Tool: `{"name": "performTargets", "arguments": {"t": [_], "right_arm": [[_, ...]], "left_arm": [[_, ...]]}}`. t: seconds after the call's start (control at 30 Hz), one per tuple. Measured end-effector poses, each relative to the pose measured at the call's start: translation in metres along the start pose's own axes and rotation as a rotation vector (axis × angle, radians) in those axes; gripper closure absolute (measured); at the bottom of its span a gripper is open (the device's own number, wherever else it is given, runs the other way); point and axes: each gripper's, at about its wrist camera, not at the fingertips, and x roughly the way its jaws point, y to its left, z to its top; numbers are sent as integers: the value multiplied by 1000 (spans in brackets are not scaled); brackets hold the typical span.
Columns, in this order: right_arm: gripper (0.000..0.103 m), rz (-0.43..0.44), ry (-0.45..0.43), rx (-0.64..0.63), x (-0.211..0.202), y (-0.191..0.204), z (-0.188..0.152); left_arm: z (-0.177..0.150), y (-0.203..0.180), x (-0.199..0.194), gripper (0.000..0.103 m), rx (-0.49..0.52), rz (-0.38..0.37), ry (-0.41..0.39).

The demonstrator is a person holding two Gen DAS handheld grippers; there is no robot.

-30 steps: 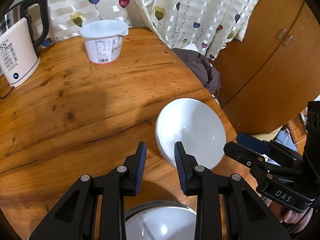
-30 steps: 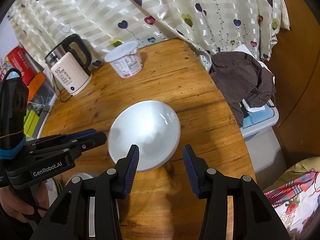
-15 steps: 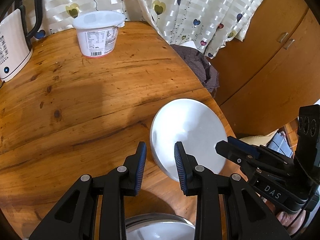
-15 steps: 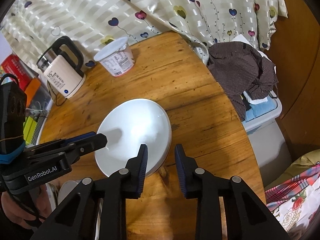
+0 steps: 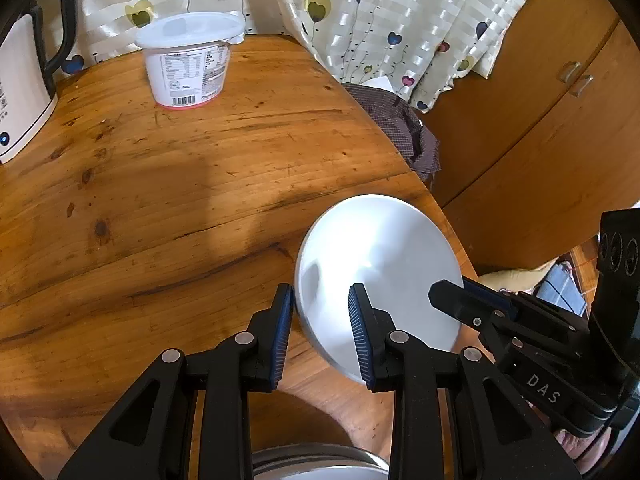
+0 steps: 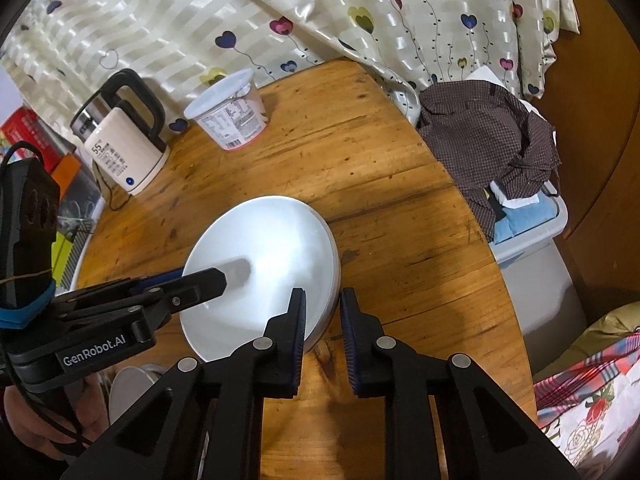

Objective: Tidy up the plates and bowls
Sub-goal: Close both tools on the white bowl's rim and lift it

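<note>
The white bowl [image 5: 378, 272] [image 6: 260, 272] sits tilted near the edge of the wooden table [image 5: 180, 184] [image 6: 380, 184], well apart from the white tub [image 5: 188, 64] [image 6: 230, 110] at the far side. The right gripper [image 6: 322, 318] is clamped on the bowl's rim, its jaws nearly together. The left gripper [image 5: 320, 330] straddles the opposite rim with jaws partly open; whether they grip cannot be told. A kettle [image 6: 122, 142] stands beside the tub.
</note>
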Motion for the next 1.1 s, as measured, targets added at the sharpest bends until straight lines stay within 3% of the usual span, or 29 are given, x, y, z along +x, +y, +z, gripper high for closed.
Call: {"name": "performTargets", "arguments": {"t": [0.5,1.1], "right_arm": [[88,0,-14,-18,-5,5,2],[88,3,-75,-70,-37,32,2]], "left_arm": [[-1,0,-5,73,2,20,-17],[-7,2,-43,73,-4,12,-79]]}}
